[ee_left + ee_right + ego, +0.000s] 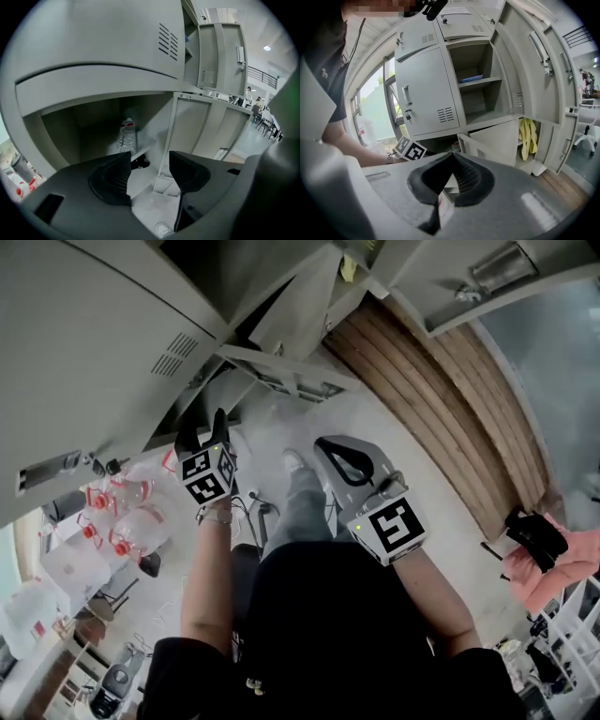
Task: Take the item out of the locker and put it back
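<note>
A clear water bottle (126, 136) with a red-marked cap stands on a shelf inside the low, open locker compartment (93, 126). My left gripper (150, 157) is open in front of that compartment, short of the bottle, with nothing between its black pads. In the head view the left gripper (203, 435) points at the lockers' lower row. My right gripper (451, 155) is shut, its tips touching and nothing gripped. It hangs to the right of the left one, right gripper (333, 454) over the pale floor. The left gripper's marker cube (411, 150) shows in the right gripper view.
Grey lockers (426, 89) fill the wall. One upper compartment stands open with a blue item (469, 78) on its shelf. Yellow cloth (527, 136) hangs in a lower open locker. An open door (487, 140) juts out low. Water jugs (122, 521) with red caps stand at left.
</note>
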A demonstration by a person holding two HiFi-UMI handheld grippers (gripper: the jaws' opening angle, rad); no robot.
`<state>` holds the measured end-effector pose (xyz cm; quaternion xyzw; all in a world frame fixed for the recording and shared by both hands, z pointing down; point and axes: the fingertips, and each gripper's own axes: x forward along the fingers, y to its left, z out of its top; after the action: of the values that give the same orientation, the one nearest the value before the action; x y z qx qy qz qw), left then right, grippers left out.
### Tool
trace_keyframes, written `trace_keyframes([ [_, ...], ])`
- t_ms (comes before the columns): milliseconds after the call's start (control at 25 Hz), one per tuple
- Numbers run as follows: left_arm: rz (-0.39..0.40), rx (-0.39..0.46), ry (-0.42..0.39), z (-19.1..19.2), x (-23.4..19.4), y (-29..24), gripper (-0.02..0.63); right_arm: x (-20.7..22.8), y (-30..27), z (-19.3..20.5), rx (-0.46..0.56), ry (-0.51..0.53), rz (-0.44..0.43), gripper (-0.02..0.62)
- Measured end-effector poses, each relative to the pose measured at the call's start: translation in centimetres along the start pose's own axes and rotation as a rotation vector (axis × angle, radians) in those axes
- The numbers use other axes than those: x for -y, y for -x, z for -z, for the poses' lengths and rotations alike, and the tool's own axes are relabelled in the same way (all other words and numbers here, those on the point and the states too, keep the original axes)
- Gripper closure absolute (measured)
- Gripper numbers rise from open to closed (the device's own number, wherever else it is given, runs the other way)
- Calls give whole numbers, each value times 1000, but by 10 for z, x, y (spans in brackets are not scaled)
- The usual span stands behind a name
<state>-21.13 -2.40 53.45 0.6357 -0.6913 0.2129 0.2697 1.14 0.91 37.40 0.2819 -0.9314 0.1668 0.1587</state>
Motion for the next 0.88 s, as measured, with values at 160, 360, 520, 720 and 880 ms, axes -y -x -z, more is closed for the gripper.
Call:
trace_keyframes([
  [160,-33,-6,-15,0,-12,-24,339,2,2,9,-8,-24,44,597],
  [360,-68,-28,-37,6,-26,-53,328,4,3,27,-42,-53,83,597],
  [520,-119,-30,-33,4,-45,-71,322,2,2,35,-57,-67,95,597],
  [720,-174,-39,-24,-2,-65,-87,308,-1,0,43,-68,-85,109,597],
  [880,-194,-56,-21,-4,-74,-101,301,-4,1,50,-83,-96,119,597],
])
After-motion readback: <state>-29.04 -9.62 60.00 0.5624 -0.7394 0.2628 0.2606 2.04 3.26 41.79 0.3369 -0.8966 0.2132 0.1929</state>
